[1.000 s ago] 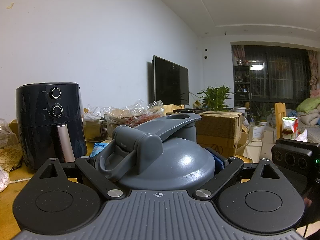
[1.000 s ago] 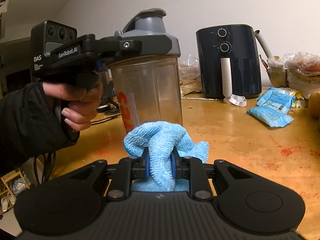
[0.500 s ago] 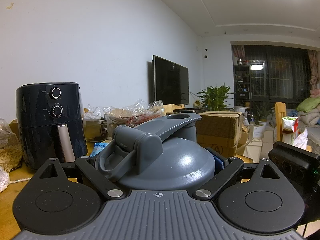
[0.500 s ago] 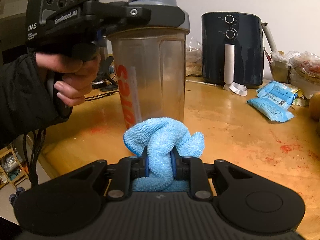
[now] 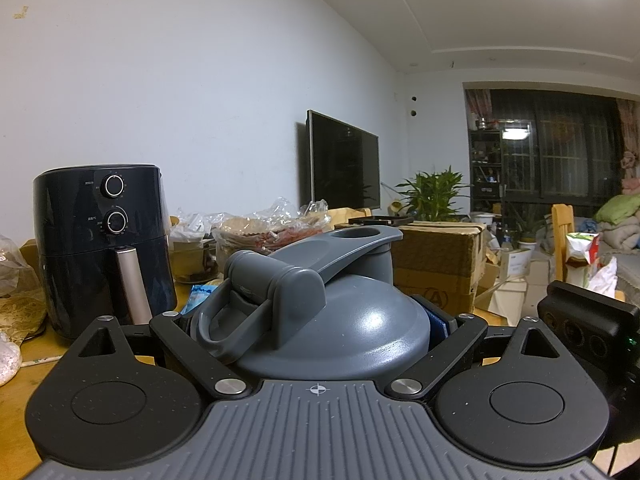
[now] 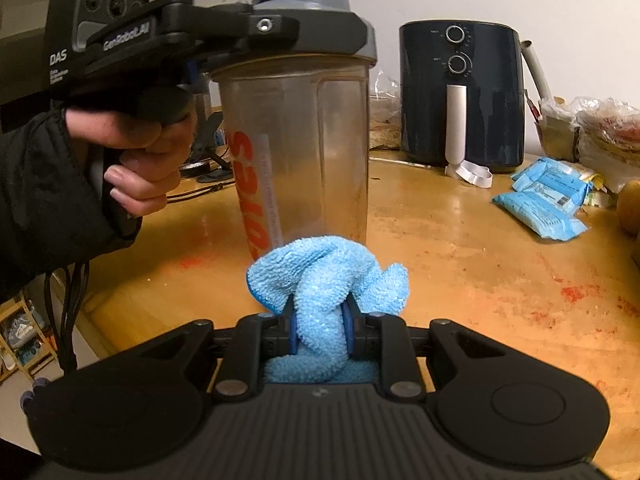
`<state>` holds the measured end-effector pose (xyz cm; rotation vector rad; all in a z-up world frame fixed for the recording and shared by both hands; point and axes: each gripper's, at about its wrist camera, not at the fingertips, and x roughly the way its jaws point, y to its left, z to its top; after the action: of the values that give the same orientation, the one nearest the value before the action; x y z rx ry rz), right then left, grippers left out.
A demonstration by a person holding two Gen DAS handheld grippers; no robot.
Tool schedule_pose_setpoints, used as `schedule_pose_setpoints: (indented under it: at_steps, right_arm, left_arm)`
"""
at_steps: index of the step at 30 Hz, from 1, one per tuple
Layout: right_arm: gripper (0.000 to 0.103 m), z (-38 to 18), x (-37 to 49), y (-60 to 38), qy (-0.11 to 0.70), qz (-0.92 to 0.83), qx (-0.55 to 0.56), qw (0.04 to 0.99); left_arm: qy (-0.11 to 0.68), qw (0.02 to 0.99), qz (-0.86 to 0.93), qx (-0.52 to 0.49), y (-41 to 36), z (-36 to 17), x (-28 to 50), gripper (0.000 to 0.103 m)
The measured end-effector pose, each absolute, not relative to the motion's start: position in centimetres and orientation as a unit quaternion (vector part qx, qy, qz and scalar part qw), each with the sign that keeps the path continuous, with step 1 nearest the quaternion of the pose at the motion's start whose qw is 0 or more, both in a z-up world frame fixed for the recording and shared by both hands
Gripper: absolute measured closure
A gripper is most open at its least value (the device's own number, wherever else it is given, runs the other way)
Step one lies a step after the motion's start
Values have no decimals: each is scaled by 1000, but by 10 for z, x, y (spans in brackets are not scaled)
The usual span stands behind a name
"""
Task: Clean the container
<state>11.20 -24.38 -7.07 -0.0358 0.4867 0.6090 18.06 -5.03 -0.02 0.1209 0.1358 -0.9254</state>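
Pinching a bunched sky-blue microfibre cloth (image 6: 326, 280) between its blue-padded fingers (image 6: 291, 332), the right gripper (image 6: 319, 330) sits lowest and nearest in the right wrist view; its jaws stand narrow and have just eased apart slightly, with the cloth between them and the pads on it. The cloth's folds bulge forward and upward past the fingertips, reaching just in front of the base of the tall clear plastic shaker bottle (image 6: 300, 152) with orange lettering down its side. Whether cloth and bottle wall touch cannot be told. The bottle stands upright, directly ahead of the cloth; its foot is hidden, so contact with the glossy yellow-brown wooden table (image 6: 460, 264) cannot be told. The left gripper (image 5: 316, 320) clamps the bottle's grey screw-on flip-cap lid (image 5: 332, 312) from both sides, fingers spread wide around its rim; in the right wrist view this black tool (image 6: 224, 36) enters from the left, held by a hand (image 6: 140, 160) in a dark sleeve (image 6: 36, 200). Red smears mark the table surface. Further back on the right lie pale blue plastic packets (image 6: 544, 200). Behind the bottle, against the white wall, stands a dark navy air fryer with two dials and a silver handle (image 6: 462, 96). The left wrist view shows a wall-mounted black television (image 5: 344, 160) beyond.
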Motion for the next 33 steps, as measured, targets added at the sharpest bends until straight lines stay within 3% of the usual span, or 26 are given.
schedule_pose_setpoints:
  at_steps: [6, 33]
  right_arm:
    - [89, -72, 112, -247, 234, 300, 0, 925]
    - [88, -45, 95, -257, 133, 302, 30, 944]
  left_arm:
    - [65, 891, -446, 58, -50, 0, 180, 8]
    - [65, 891, -446, 59, -50, -2, 182, 8]
